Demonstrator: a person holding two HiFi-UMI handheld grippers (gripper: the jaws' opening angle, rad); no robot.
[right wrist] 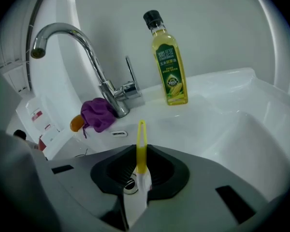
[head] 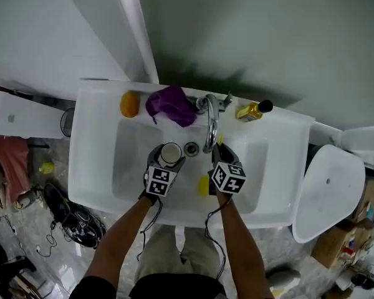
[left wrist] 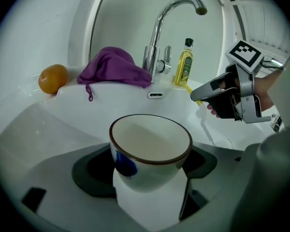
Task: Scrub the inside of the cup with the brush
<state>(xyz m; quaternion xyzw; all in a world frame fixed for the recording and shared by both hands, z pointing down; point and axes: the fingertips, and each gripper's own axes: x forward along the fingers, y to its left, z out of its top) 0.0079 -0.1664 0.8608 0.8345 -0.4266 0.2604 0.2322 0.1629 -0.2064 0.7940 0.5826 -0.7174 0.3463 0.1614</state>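
A white cup (head: 171, 153) with a brown rim and a blue mark stands upright between the jaws of my left gripper (head: 168, 161), over the white sink basin (head: 131, 161). In the left gripper view the cup (left wrist: 150, 144) is empty, and the left gripper (left wrist: 150, 180) is shut on it. My right gripper (head: 222, 156) is to the cup's right, below the faucet, shut on a thin brush handle. In the right gripper view the brush's yellow looped end (right wrist: 141, 146) sticks up past the right gripper (right wrist: 137, 180). The left gripper view shows the brush (left wrist: 203, 123) apart from the cup.
A chrome faucet (head: 210, 123) arches over the drain (head: 191, 148). On the back ledge lie a purple cloth (head: 171, 104), an orange (head: 129, 103) and a yellow oil bottle (head: 254, 109). A white toilet lid (head: 327, 192) stands to the right. Shoes (head: 75, 217) lie on the floor at the left.
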